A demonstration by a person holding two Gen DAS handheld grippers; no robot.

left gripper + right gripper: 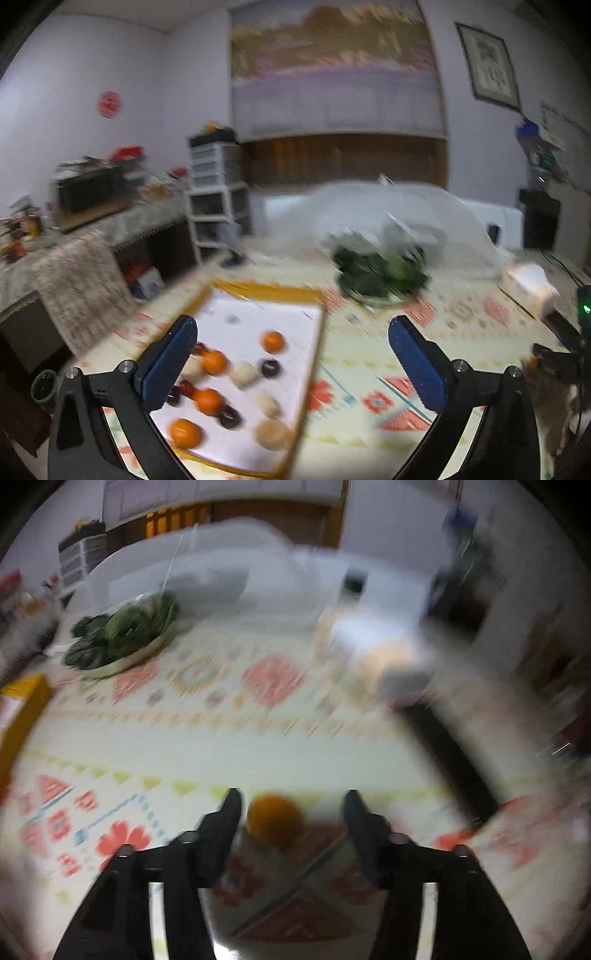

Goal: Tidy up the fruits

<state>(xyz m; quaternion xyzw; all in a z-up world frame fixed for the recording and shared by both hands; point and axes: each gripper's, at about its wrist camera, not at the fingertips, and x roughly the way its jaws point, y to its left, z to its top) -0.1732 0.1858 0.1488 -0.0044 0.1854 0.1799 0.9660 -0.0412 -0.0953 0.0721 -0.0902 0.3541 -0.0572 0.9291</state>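
Here, both views motion-blurred. Left gripper (291,354): black rigid arms, flat blue textured pads, jaws spread wide, nothing between the pads. It sits over the near edge of a flat white rectangular tray (284,317) with a thin yellow border, lying on a tablecloth (369,369) — smooth, cream, printed with red-orange geometric and flower motifs.

Fruit on the tray, loose, mostly apart:
- round orange citrus, glossy: four — one far (273,341), one mid-left (213,362), one lower (208,401), one nearest (185,432).
- small dark, near-black round fruits: about five visible, e.g. (270,368); some partly hidden behind the left finger, count unsure.
- pale beige lumpy round pieces: about four, e.g. (243,373); kind cannot be told.

Right gripper (291,808): dark fingers, jaws apart. One more orange (274,821), round, sits on the tablecloth between the fingers, nearer the left finger; pads not pressing it as far as the blur allows. So this orange is off the tray, on the cloth.

Behind: one shallow pale plate of dark green crinkled leaves (380,273), one translucent mesh dome cover (424,218) just behind it, one white rounded boxy object (528,284) at the table's right.
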